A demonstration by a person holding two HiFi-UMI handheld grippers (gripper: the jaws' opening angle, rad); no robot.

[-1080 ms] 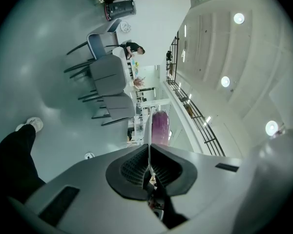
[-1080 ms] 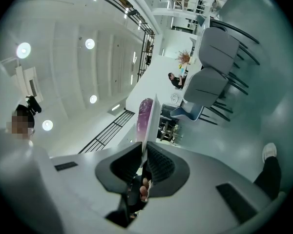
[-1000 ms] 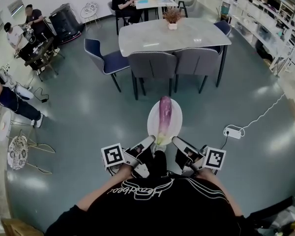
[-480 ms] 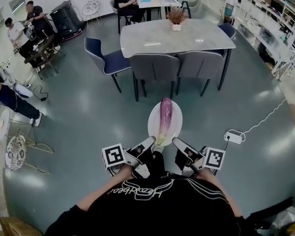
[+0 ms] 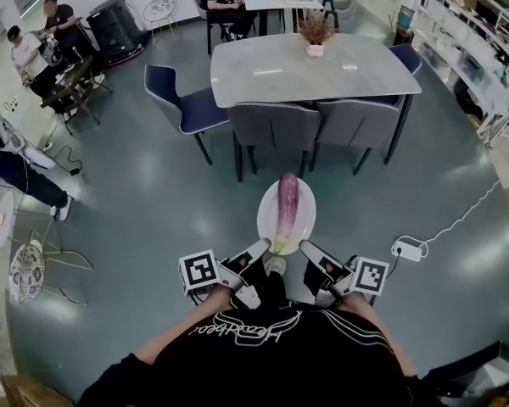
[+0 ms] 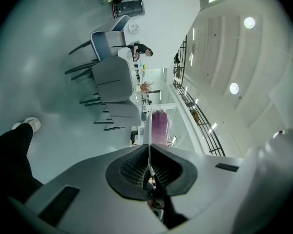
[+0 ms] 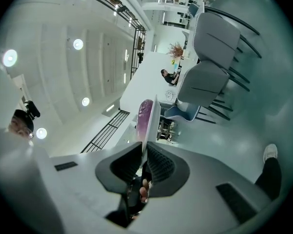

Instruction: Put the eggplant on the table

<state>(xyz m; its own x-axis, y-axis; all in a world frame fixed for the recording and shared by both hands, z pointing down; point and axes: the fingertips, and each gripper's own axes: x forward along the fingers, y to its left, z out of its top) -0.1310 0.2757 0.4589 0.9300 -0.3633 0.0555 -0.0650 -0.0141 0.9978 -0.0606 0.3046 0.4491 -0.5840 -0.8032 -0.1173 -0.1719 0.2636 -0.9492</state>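
1. Nearest: two grippers, left gripper (image 5: 253, 249) and right gripper (image 5: 310, 249), each with jaws pinched almost fully together on the near rim of one white plate (image 5: 266, 209), only the thin edge between the pads. Gripped at two points, probably to stop it tipping while carried.
2. On that plate: one eggplant (image 5: 287, 202), lying lengthwise, pale stem end toward the carrier, purple tip pointing away. Loose on the plate and touched by neither gripper, hence most likely the careful level hold. Held over open floor, short of the table.
3. Underneath and beside: one white shoe (image 5: 275, 266) between the grippers; one power strip (image 5: 407, 248) on the floor to the right, cable trailing off.
4. Ahead: one grey table (image 5: 263, 66), mostly bare, with one potted plant (image 5: 316, 32) near the far edge. Four chairs around it: two grey chairs (image 5: 274, 125) tucked in along the near side, two blue chairs (image 5: 182, 102) at the ends. Probably a reach over the grey backs, or an approach from a corner.
5. Farthest: a second table with one seated person; three more people by the left wall.
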